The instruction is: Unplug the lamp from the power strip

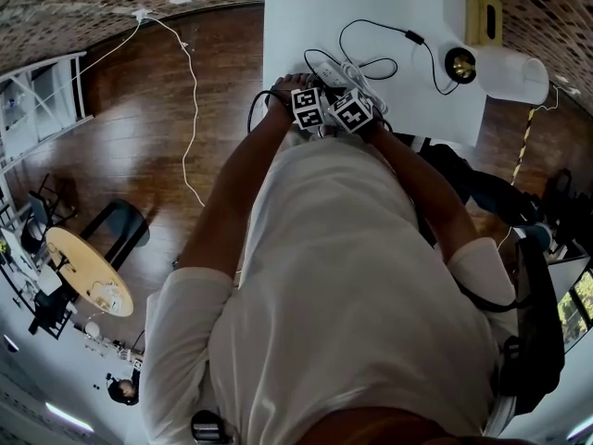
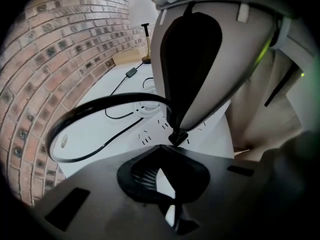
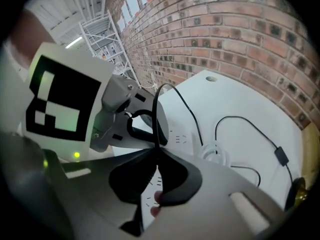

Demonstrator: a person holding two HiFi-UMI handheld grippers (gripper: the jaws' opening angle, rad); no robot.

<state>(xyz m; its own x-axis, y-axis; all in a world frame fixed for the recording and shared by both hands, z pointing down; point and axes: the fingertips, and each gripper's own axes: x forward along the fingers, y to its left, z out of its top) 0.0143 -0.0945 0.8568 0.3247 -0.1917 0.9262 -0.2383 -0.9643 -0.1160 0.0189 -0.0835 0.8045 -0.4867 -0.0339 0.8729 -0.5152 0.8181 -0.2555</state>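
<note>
Right gripper (image 3: 155, 151) is nearly shut, pinched on the black lamp cord (image 3: 161, 91) just above its plug end. From the left gripper view the small black plug (image 2: 177, 136) sits right at that gripper's tips, on the face of the white power strip (image 2: 150, 134); I can't tell whether the prongs are still seated. Left gripper (image 2: 161, 151) has its jaws together with nothing visible between them. It is just beside the right one, on the person's left, tips down at the strip, which looks like a bracing position. Both grippers point steeply down. The key geometry is that the plug is directly under the right jaws, so I'd judge the pull should go straight up off the strip face, not sideways along the strip, which runs away from the person across the white table (image 1: 287, 26). The right gripper is already on the cord, so it is the one to pull. From the jaws the cord arcs up and over, then runs past the inline switch (image 1: 414, 37) to the lamp (image 1: 505, 72), well apart at the table's far right. There is slack, so the lamp shouldn't get dragged.
</note>
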